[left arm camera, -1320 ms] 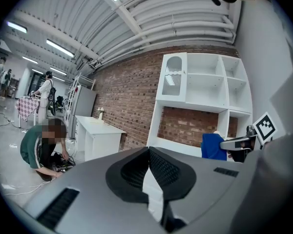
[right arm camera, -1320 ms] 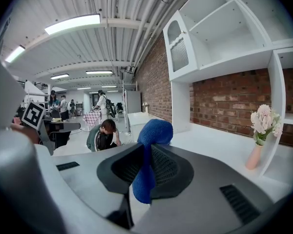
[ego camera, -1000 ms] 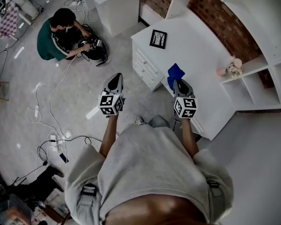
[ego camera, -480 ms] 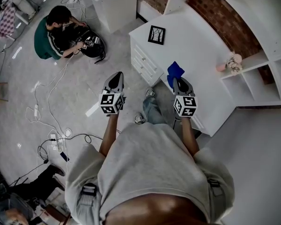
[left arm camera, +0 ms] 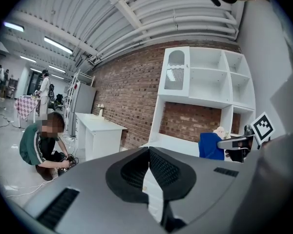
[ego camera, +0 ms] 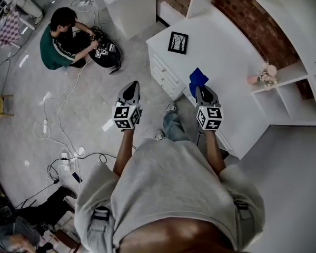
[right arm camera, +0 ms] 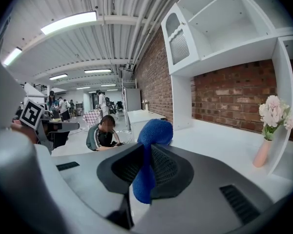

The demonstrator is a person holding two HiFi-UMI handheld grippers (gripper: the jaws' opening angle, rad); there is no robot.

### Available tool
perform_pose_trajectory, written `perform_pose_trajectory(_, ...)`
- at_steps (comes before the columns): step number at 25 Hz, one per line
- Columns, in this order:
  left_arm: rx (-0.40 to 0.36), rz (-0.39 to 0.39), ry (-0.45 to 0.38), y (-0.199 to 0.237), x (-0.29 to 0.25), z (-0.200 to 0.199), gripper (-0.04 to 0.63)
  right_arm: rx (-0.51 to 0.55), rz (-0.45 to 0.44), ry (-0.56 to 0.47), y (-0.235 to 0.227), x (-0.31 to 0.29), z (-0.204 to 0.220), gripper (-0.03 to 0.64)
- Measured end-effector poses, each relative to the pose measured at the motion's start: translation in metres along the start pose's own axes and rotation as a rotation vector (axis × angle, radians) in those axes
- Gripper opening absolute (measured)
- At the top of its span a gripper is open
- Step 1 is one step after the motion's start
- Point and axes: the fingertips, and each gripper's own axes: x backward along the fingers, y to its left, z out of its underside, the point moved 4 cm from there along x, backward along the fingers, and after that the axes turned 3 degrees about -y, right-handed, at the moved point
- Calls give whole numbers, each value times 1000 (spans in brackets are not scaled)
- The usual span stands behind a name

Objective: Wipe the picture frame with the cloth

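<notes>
A black picture frame [ego camera: 178,42] lies flat at the far left end of the white desk [ego camera: 226,46]. My right gripper [ego camera: 199,90] hovers over the desk's near edge, shut on a blue cloth [ego camera: 198,78] that bunches out beyond its tips. In the right gripper view the cloth [right arm camera: 153,132] hangs pinched between the jaws. My left gripper [ego camera: 131,86] is held over the floor left of the desk, shut with nothing in it; its own view shows the jaws pressed together, with the blue cloth [left arm camera: 211,146] off to the right.
A pink vase of flowers [ego camera: 263,76] stands at the desk's right by white shelves [ego camera: 295,96]. Drawers [ego camera: 163,73] face the floor. A person [ego camera: 60,33] crouches on the floor at upper left among cables [ego camera: 63,136]. A white cabinet [ego camera: 131,4] stands behind.
The wearer's leg and foot have stepped forward under the grippers. Both grippers keep the same pose, and the cloth stays clamped in the right one.
</notes>
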Motion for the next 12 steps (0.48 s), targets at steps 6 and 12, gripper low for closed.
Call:
perform_pose_trajectory(6,-6,-9,5,9,-40,-7,15,-15,-11,6,-20,-39,-5,60)
perform_pose_trajectory(12,-28,-9,3,13,-99,-29,15,-18,-24,-14,-51,-89,-30,60)
